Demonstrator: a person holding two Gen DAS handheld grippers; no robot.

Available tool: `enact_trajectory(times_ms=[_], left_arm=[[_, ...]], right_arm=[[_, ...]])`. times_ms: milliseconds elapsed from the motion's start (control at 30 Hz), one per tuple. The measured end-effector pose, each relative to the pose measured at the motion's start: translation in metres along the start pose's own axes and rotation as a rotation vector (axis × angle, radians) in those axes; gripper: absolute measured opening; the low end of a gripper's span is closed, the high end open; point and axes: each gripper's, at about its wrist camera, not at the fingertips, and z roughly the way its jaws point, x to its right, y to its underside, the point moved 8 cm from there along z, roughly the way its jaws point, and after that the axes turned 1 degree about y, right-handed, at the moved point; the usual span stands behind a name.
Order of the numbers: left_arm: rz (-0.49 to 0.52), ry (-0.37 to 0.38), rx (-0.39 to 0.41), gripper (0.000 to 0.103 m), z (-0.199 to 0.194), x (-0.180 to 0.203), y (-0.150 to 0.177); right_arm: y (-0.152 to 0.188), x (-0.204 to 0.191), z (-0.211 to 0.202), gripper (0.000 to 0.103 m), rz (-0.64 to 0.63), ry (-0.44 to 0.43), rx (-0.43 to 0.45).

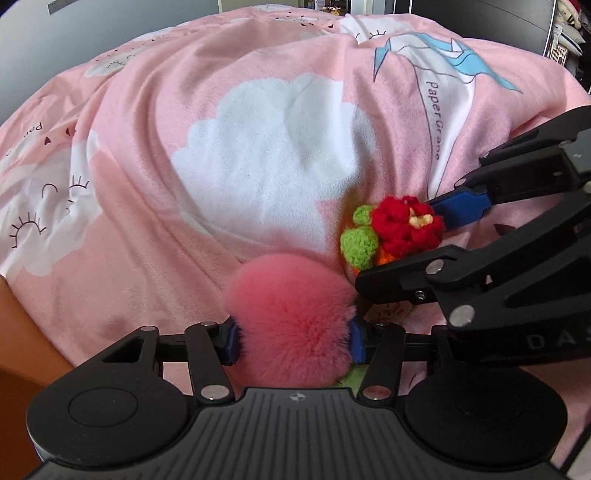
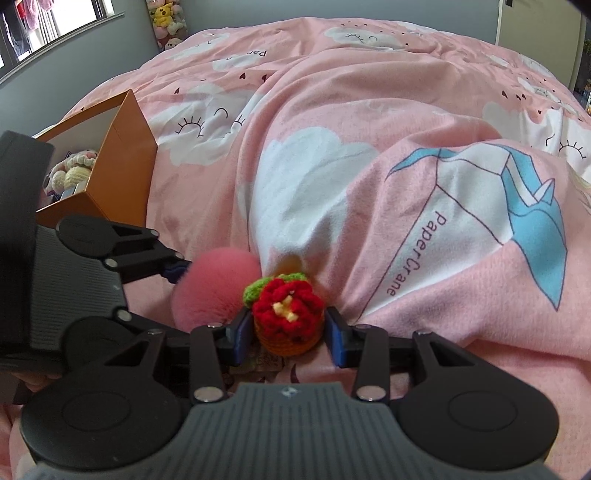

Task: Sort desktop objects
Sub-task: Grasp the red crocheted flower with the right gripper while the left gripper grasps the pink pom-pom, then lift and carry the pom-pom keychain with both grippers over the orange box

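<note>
- The left hand-held gripper [image 1: 293, 338] has its blue pads pressed into either side of a pink pompom [image 1: 291, 321] — a round, long-haired fluffy ball whose fur bulges out over the pads, so it is gripped.
- The pompom sits low on the bed, on a pink blanket [image 1: 155, 110] of soft, short-napped fabric printed with white clouds, sleepy eyes, small dark hearts and a blue-and-white paper crane.
- Just beside the pompom, to its right, is a crocheted flower [image 1: 404, 225]: chunky red yarn petals, a pale yellow centre, two knobbly green leaves and an orange knitted base shaped like a small pot.
- The right hand-held gripper [image 2: 288, 332] frames that crocheted flower [image 2: 288, 314] between its blue pads. The left pad touches the orange base; the right pad appears to stand just off it, so the jaws are partly open and I cannot tell whether it is gripped.
- From the right wrist view the pompom [image 2: 214, 284] touches the flower's left side, and the left gripper's black linkage crowds that same side.
- Well to the left stands an orange cardboard box [image 2: 125, 166] with a white inside — it holds cream and pink crocheted pieces.
- Blanket folds rise behind both toys.
- Plush toys [image 2: 166, 18] sit far back against a grey wall.
</note>
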Motion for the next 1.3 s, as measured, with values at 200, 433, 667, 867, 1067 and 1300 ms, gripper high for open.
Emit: enact_trajectory(times_ms=[200, 433, 667, 867, 1067, 1300], left_arm=[[-0.024, 0.008, 0.009, 0.058, 0.013, -0.005, 0.003], [-0.065, 0.0, 0.026, 0.052, 0.008, -0.012, 0.008], [-0.125, -0.012, 0.069, 0.05, -0.028, -0.028, 0.018], [-0.158, -0.065, 0.143, 0.05, -0.076, -0.033, 0.014], [-0.196, -0.142, 0.191, 0.049, -0.128, -0.045, 0.016], [-0.286, -0.222, 0.284, 0.05, -0.191, -0.073, 0.029]], right_arm=[[-0.001, 0.001, 0.001, 0.044, 0.016, -0.011, -0.003], [-0.002, 0.001, 0.003, 0.044, 0.016, -0.01, -0.004], [-0.001, -0.001, 0.001, 0.044, 0.009, -0.005, 0.006], [0.0, -0.003, -0.003, 0.044, 0.002, -0.004, 0.022], [-0.004, -0.02, -0.016, 0.044, -0.033, -0.003, 0.059], [-0.034, -0.074, -0.048, 0.044, -0.082, -0.129, 0.171]])
